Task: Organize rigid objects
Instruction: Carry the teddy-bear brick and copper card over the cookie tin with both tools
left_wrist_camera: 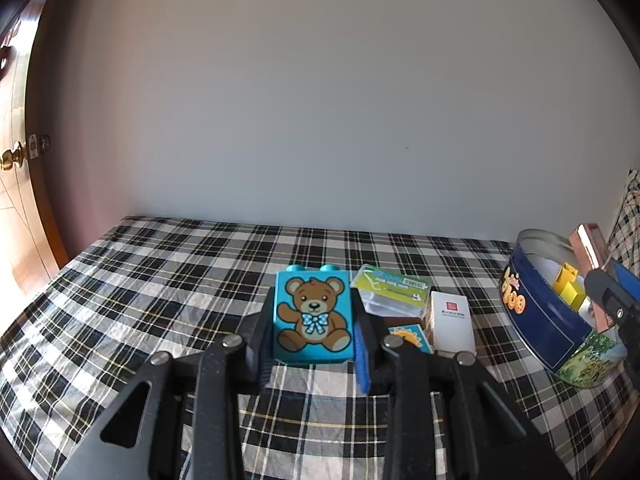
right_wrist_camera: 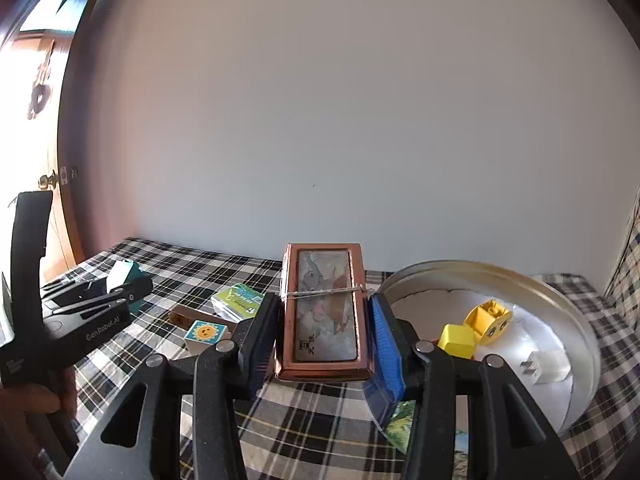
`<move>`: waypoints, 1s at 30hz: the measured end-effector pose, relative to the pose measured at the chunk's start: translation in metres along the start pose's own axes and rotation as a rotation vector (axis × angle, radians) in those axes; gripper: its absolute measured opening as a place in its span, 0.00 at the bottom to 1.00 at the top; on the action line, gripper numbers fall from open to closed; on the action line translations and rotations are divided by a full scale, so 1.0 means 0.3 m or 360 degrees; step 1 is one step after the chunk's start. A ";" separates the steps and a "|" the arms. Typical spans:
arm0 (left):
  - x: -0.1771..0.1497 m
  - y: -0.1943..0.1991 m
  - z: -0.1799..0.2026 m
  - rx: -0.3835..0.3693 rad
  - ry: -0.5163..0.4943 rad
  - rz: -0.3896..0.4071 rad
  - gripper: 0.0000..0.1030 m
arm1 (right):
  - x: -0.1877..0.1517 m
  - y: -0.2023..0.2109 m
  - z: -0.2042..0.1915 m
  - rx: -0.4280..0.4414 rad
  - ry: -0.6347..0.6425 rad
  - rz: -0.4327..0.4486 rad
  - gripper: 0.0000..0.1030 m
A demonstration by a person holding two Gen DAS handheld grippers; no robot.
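My left gripper (left_wrist_camera: 314,344) is shut on a teal toy block with a teddy bear print (left_wrist_camera: 313,318), held just above the plaid cloth. My right gripper (right_wrist_camera: 324,340) is shut on a copper-framed flat box (right_wrist_camera: 324,312) with a rubber band round it, beside the rim of the open round blue tin (right_wrist_camera: 576,320). In the tin lie two yellow blocks (right_wrist_camera: 486,320) and a white plug (right_wrist_camera: 546,366). On the cloth sit a sun-print block (right_wrist_camera: 206,334), a green-labelled clear pack (right_wrist_camera: 238,300) and a white box (left_wrist_camera: 452,322).
The plaid cloth (left_wrist_camera: 160,280) runs back to a plain white wall. A wooden door with a brass knob (left_wrist_camera: 12,156) stands at the far left. A small brown object (right_wrist_camera: 182,316) lies near the sun-print block. A hand (right_wrist_camera: 32,400) holds the left gripper's handle.
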State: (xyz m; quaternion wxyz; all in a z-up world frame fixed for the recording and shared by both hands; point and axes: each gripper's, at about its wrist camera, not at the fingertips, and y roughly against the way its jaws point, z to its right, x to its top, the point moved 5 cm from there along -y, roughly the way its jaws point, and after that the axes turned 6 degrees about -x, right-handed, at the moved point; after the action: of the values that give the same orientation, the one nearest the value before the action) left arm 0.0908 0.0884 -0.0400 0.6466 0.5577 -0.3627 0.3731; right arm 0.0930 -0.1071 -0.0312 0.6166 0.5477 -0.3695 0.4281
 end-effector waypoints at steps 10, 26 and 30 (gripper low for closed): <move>-0.002 0.016 0.013 0.0027 0.0006 0.0009 0.29 | 0.005 0.004 0.042 -0.0014 -0.0032 0.0004 0.47; -0.011 0.025 0.051 0.0016 0.0046 0.0000 0.29 | 0.005 0.006 0.108 -0.0069 -0.0038 0.0024 0.47; -0.016 0.026 0.073 -0.0007 0.0056 -0.0008 0.29 | 0.004 0.004 0.126 -0.0082 -0.0042 0.0027 0.47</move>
State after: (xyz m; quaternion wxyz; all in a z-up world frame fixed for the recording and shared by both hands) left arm 0.0806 0.0670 -0.0382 0.6551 0.5507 -0.3506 0.3804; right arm 0.0927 -0.1445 -0.0248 0.6219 0.5342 -0.3932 0.4163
